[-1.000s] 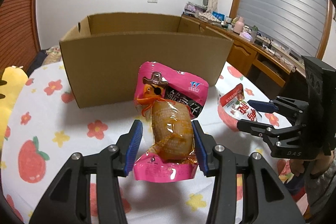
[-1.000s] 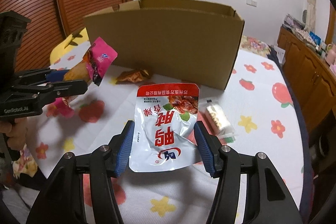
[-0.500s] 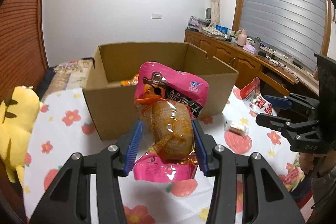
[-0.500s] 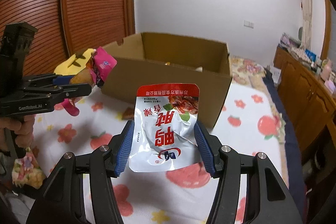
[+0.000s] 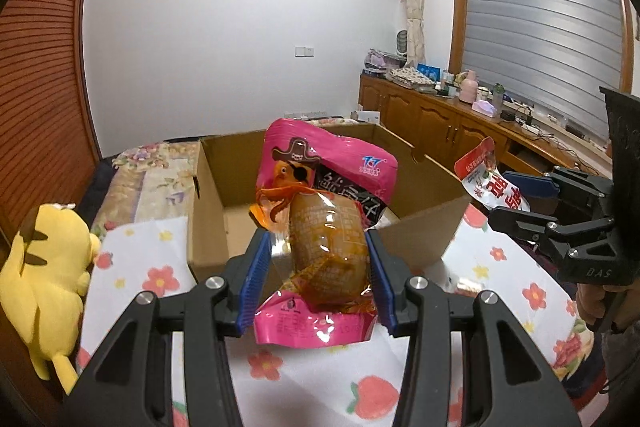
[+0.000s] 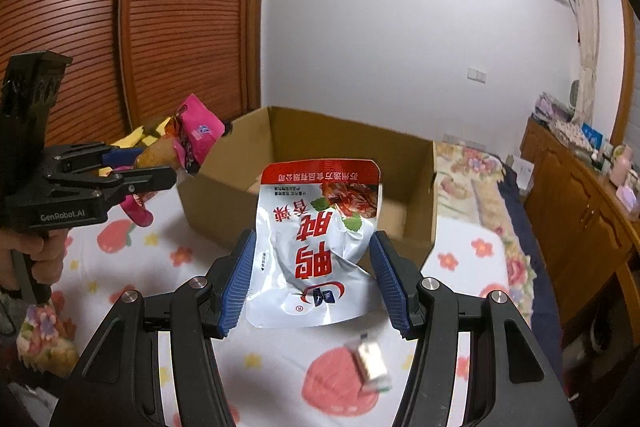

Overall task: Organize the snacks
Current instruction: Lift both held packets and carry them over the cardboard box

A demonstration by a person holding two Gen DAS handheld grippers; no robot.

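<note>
My left gripper (image 5: 316, 283) is shut on a pink snack pack (image 5: 326, 227) with a brown piece inside, held above the table in front of the open cardboard box (image 5: 208, 227). My right gripper (image 6: 314, 279) is shut on a white and red snack pouch (image 6: 320, 247), held above the table near the box (image 6: 416, 187). The right gripper with its pouch (image 5: 488, 183) shows at the right of the left wrist view. The left gripper with the pink pack (image 6: 192, 135) shows at the left of the right wrist view. A small wrapped snack (image 6: 372, 363) lies on the tablecloth.
A yellow plush toy (image 5: 44, 279) lies at the table's left edge. The tablecloth (image 5: 132, 283) is white with flowers and strawberries. A wooden sideboard (image 5: 460, 131) with clutter runs along the right wall. Wooden sliding doors (image 6: 120, 27) stand behind.
Both grippers have risen with their packs. The box's open inside has come into view, and both packs have moved nearer to its rim.
</note>
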